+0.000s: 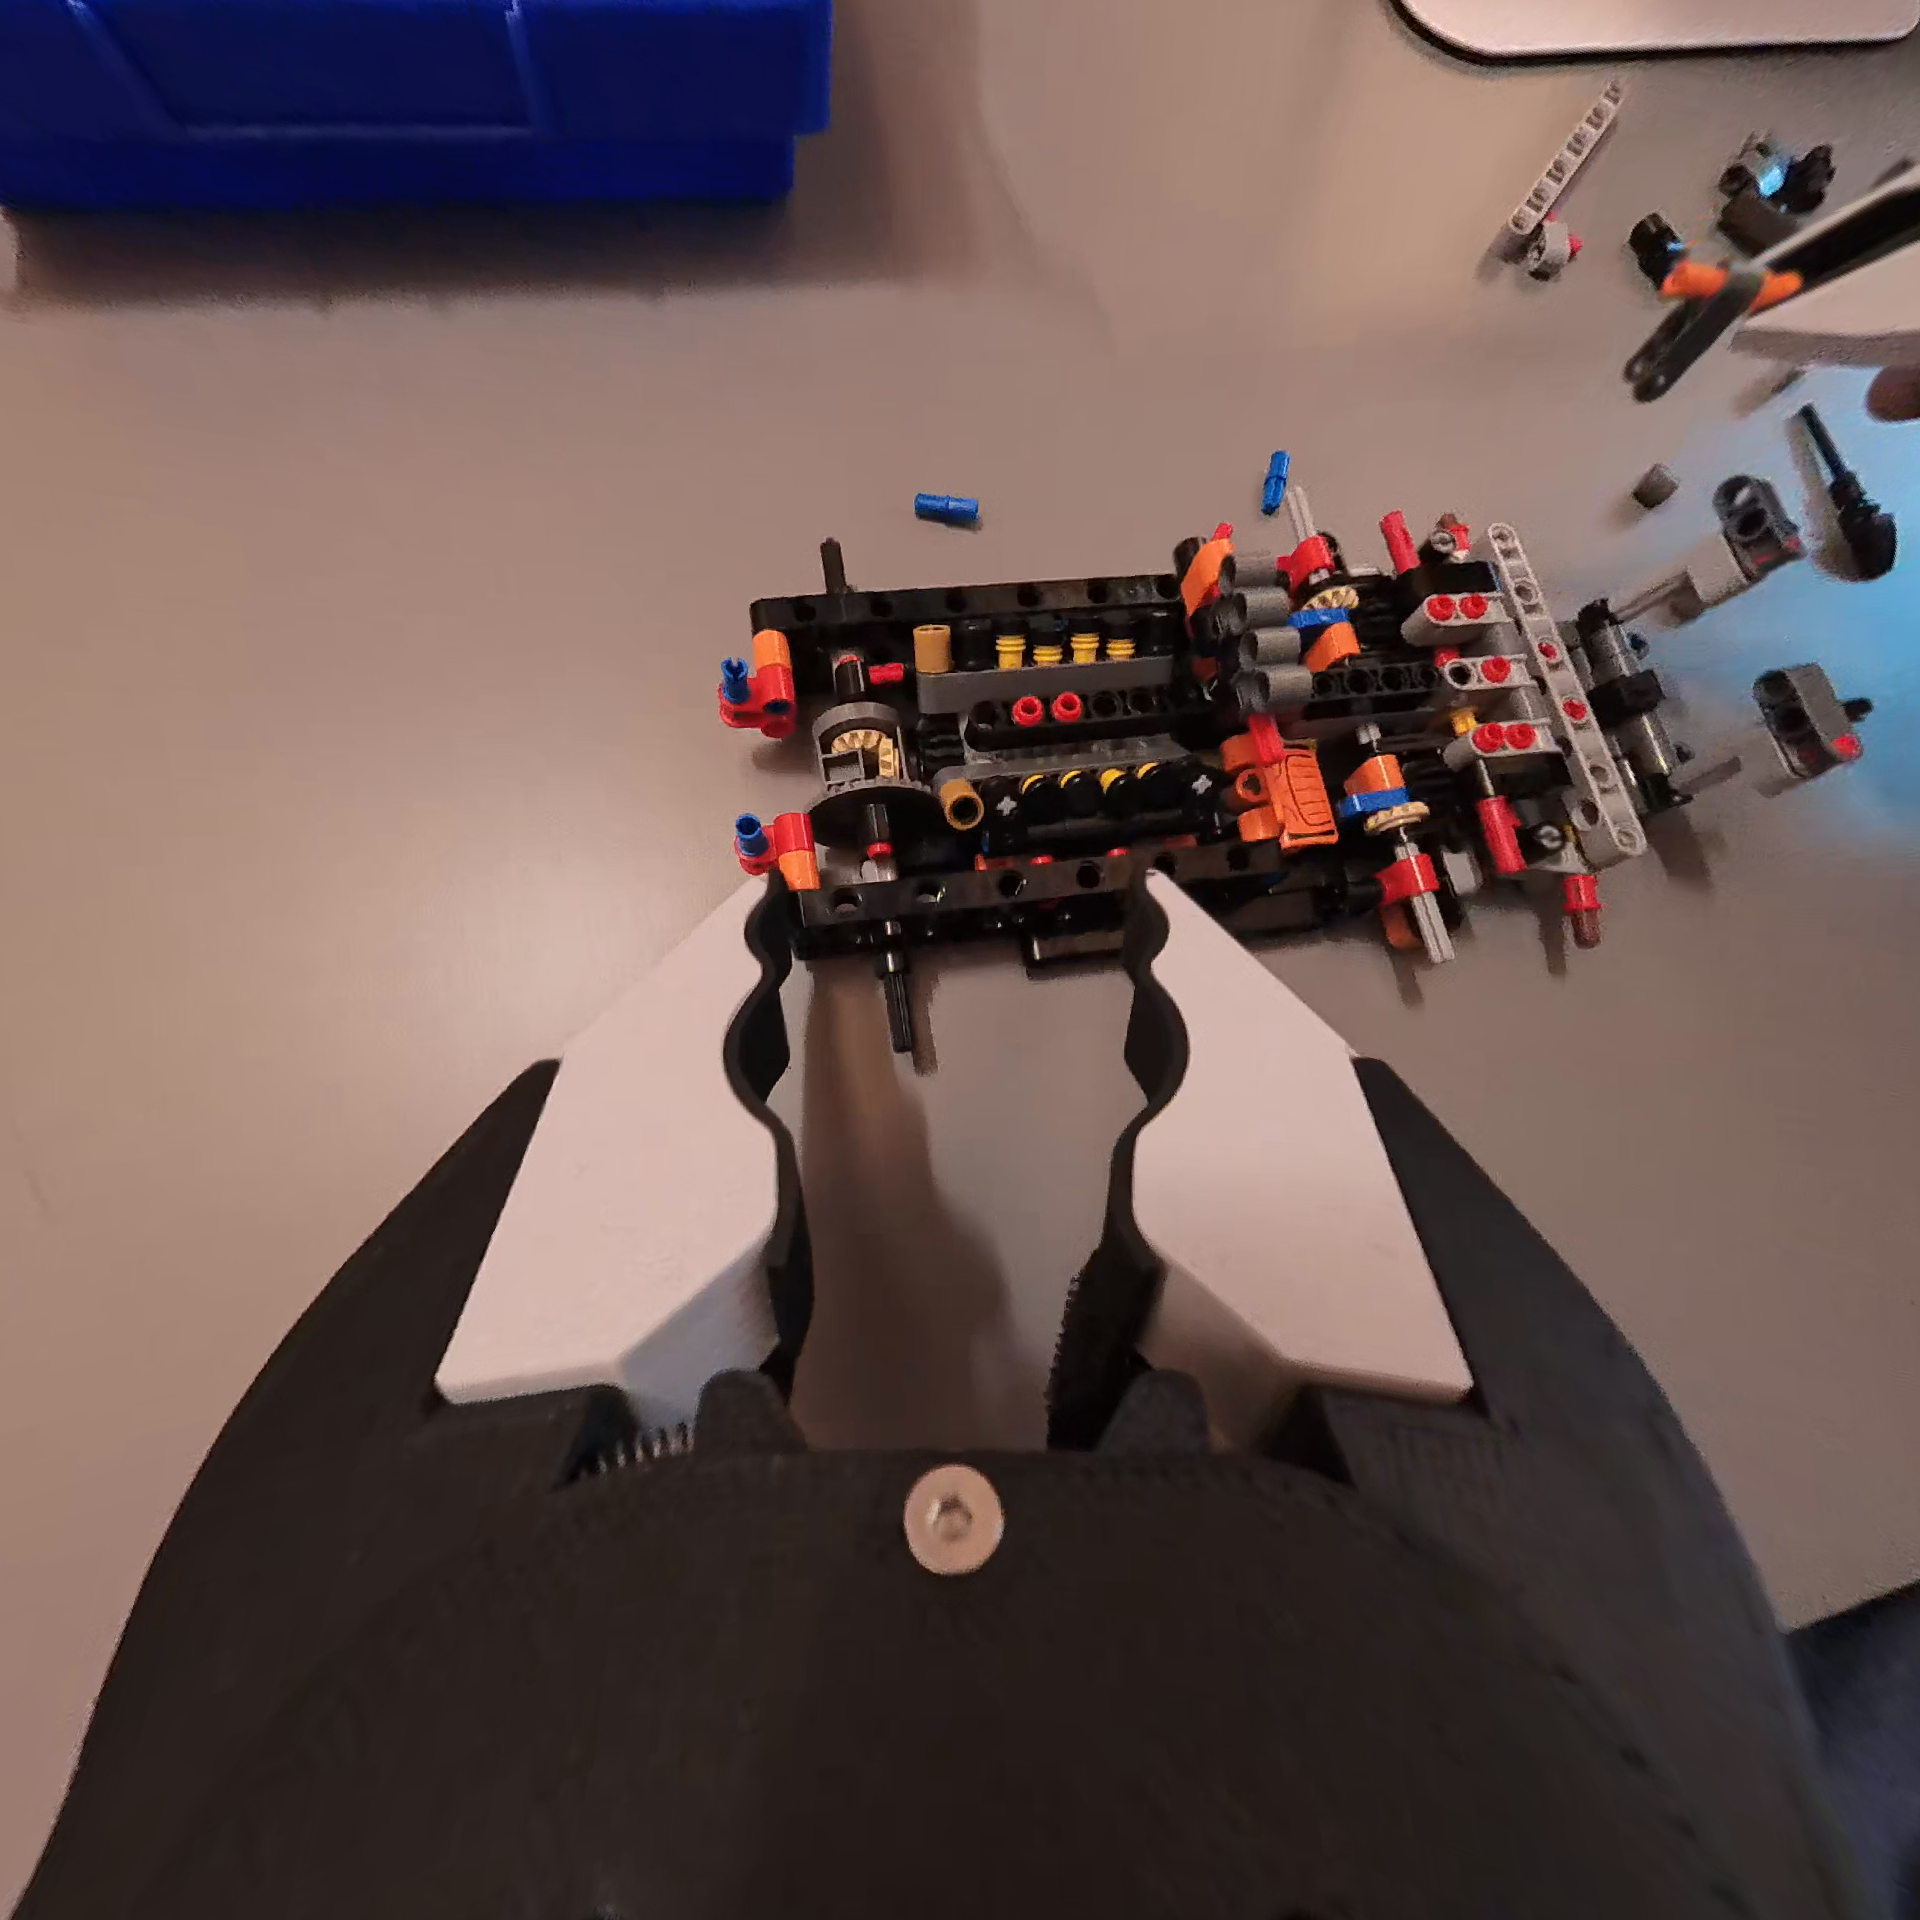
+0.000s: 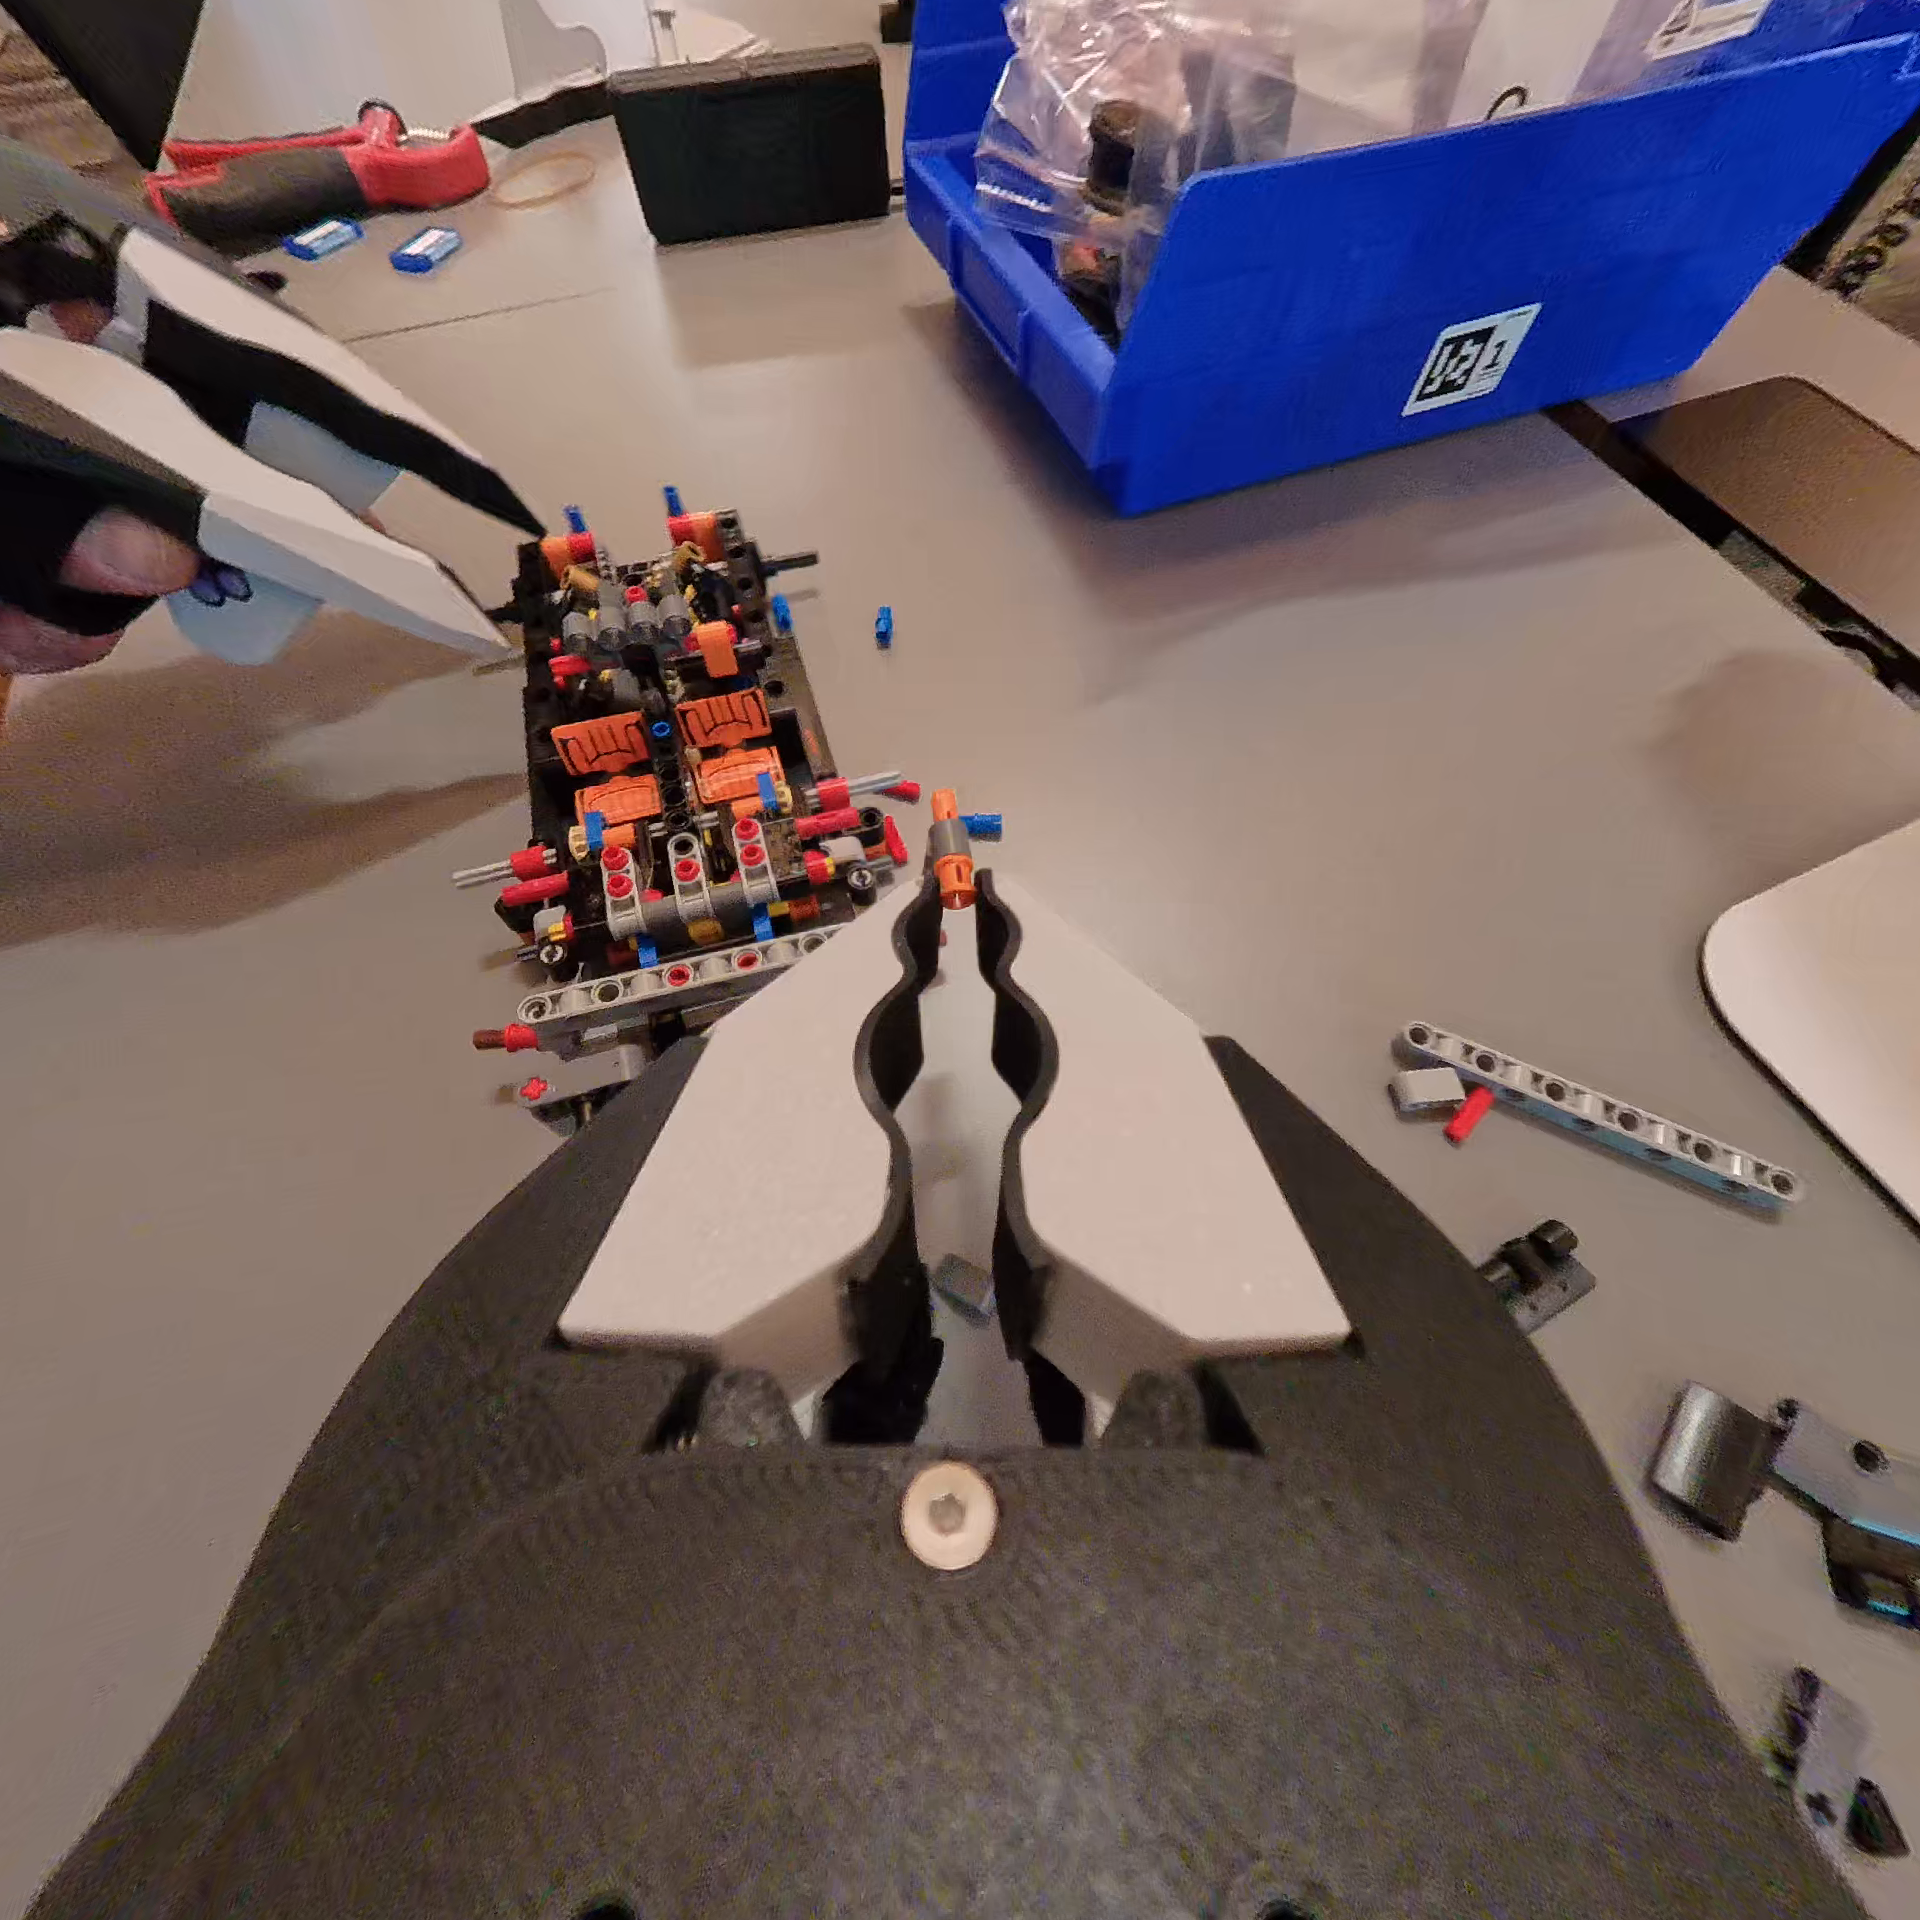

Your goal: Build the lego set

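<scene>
The partly built lego chassis (image 1: 1143,727), black with orange, red, yellow and grey parts, lies flat on the grey table; it also shows in the right wrist view (image 2: 675,769). My left gripper (image 1: 958,904) is open, with both fingertips against the chassis's near black side beam; it also shows at the left of the right wrist view (image 2: 514,587). My right gripper (image 2: 951,899) is shut on a small orange-and-grey pin piece (image 2: 951,847) with a blue pin on its side. It holds the piece just right of the chassis's near corner.
A blue bin (image 2: 1455,260) with bagged parts stands at the back right. Loose parts lie to the right: a long grey beam (image 2: 1600,1117), grey and black connectors (image 2: 1714,1455), blue pins (image 1: 945,507). A white board's corner (image 2: 1849,987) is at the right edge, and a black box (image 2: 748,135) at the back.
</scene>
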Available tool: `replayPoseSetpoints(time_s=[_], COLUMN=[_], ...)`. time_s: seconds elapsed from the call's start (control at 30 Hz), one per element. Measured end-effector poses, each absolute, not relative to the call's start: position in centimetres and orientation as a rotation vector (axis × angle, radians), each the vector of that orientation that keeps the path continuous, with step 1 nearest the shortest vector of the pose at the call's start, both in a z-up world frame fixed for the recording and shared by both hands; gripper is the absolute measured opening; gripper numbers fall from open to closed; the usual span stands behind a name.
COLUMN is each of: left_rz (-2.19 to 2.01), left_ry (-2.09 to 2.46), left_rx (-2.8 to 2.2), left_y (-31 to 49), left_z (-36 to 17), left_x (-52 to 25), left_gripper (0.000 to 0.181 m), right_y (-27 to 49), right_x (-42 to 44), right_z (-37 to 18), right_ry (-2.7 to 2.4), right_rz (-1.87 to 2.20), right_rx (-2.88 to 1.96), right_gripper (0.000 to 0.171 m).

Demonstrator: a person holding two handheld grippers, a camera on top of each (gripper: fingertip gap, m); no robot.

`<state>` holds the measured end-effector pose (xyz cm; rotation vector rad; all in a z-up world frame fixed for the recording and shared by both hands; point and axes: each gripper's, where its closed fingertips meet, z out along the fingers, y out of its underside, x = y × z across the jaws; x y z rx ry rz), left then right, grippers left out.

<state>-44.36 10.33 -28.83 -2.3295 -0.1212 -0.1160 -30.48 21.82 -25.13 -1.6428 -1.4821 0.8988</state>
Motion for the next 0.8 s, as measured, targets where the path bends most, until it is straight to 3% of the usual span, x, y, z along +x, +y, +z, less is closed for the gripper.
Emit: replayPoseSetpoints(time_s=[0.43, 0.8], left_rz=[-0.066, -0.148], left_ry=[0.104, 0.332], left_rx=[-2.339, -2.315], left_y=[15.3, 20.3], left_z=[-29.1, -29.1], left_x=[-43.1, -40.9], left_gripper=[0.064, 0.054], right_y=[18.0, 16.8], right_x=[-28.7, -25.9], right_z=[-26.3, -25.6], right_ry=[-1.586, -1.547], right_rz=[0.919, 0.946], right_rx=[-1.652, -1.66], right_gripper=[0.004, 0.003])
